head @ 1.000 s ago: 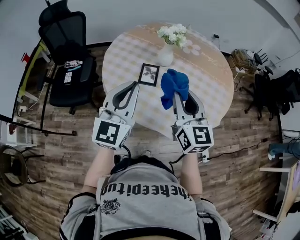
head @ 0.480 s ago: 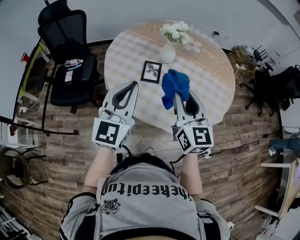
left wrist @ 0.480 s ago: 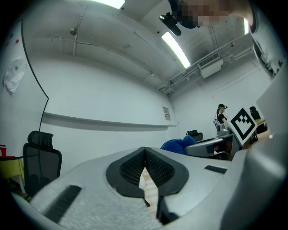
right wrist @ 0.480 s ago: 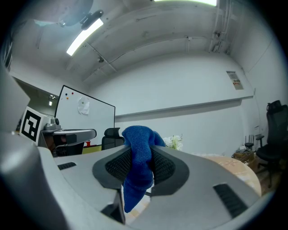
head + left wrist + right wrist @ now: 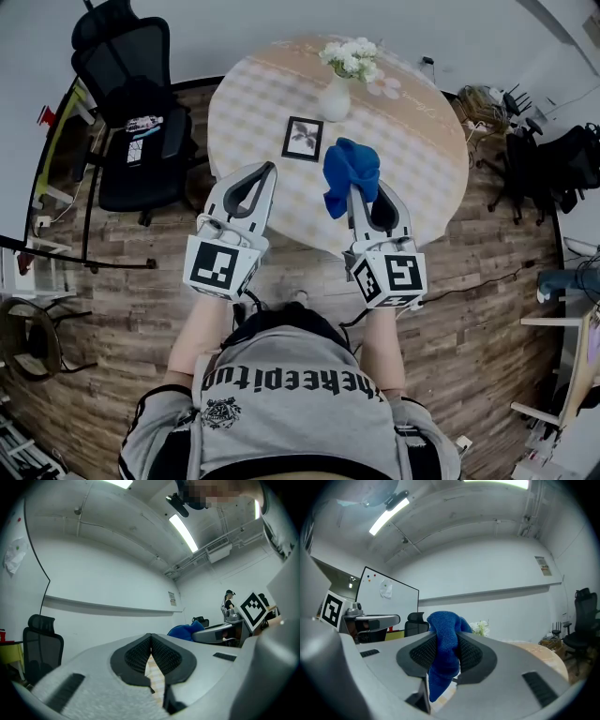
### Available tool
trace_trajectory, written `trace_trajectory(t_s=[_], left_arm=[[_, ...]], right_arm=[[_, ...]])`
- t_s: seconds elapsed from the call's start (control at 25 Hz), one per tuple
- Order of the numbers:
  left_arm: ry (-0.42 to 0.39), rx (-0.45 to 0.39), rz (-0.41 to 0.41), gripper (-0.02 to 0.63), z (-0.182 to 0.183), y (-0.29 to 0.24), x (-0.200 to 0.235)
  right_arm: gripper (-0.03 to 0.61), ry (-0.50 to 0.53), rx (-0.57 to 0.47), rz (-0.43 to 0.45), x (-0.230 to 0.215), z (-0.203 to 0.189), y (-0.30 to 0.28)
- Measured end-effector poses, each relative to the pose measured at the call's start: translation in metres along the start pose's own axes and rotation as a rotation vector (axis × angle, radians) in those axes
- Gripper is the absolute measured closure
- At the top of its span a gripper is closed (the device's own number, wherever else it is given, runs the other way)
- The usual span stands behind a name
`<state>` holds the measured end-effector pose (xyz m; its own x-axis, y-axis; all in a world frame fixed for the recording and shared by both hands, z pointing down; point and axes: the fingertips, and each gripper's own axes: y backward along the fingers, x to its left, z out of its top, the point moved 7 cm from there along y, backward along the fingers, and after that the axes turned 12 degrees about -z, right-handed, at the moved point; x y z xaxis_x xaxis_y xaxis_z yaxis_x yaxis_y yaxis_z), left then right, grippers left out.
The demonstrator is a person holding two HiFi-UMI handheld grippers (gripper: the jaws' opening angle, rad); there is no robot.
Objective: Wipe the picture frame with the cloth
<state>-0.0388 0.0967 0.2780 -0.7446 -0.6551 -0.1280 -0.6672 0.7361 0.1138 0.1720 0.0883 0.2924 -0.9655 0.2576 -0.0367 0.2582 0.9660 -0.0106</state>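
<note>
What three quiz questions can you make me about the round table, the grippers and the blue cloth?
1. True or false: the left gripper is shut with nothing in it.
2. What is the right gripper holding? A, the crumpled blue cloth. B, a red cup. C, a green book.
3. Fill in the gap: the small black picture frame sits on the round checked table, close to the white ____ of flowers.

Key: 1 true. 2 A. 3 vase.
</note>
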Motion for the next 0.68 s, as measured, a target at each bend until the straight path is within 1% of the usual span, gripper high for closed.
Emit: trace_trajectory(t_s=[0.68], left_arm=[[0.002,-0.016,-0.031,0.597,0.004,0.010,-0.001]], right_arm=[[0.468,0.011,-0.007,-0.020,0.013,0.002,0.013]])
